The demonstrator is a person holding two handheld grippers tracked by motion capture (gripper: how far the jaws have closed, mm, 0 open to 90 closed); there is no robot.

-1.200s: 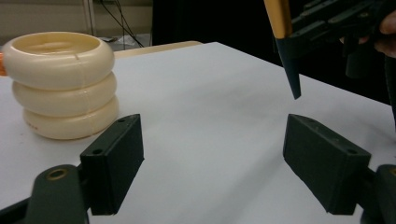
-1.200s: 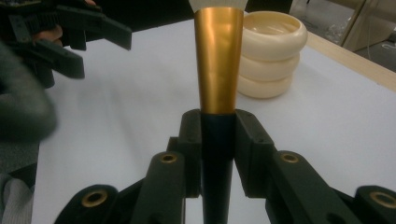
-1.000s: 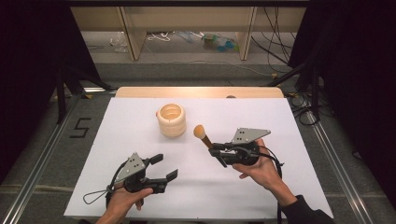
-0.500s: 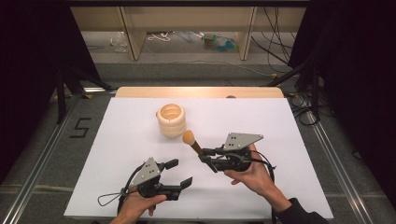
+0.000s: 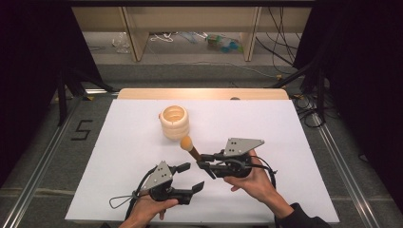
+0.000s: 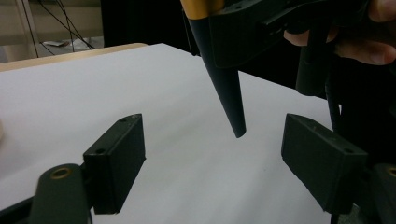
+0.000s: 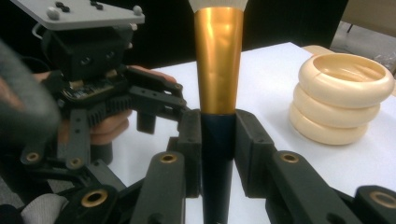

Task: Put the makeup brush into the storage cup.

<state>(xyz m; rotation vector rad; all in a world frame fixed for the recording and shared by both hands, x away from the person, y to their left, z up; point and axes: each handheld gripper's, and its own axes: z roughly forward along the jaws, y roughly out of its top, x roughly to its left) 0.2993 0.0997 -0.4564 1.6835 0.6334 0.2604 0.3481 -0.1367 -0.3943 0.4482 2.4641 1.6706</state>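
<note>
The right tool (image 5: pixel 205 164) grips a dark-handled, gold-collared makeup brush (image 5: pixel 190 147). Its pointed end hangs between the wide-open jaws of the empty left tool (image 5: pixel 191 176).

The desk (image 5: pixel 285 142) carries a white cover, with a pale wooden edge (image 5: pixel 202 93) exposed along its far side. It stands on grey floor (image 5: pixel 114 78). A metal rail (image 5: pixel 35 175) runs along the floor on the left, another rail (image 5: pixel 340 166) on the right. A black numeral "5" (image 5: pixel 81 129) is marked on the floor left of the desk. Black curtains (image 5: pixel 28 57) close both sides. Beyond stands a light wooden shelf unit (image 5: pixel 190 23), with cables (image 5: pixel 285 42) and loose clutter (image 5: pixel 223 42) on the floor under it.
</note>
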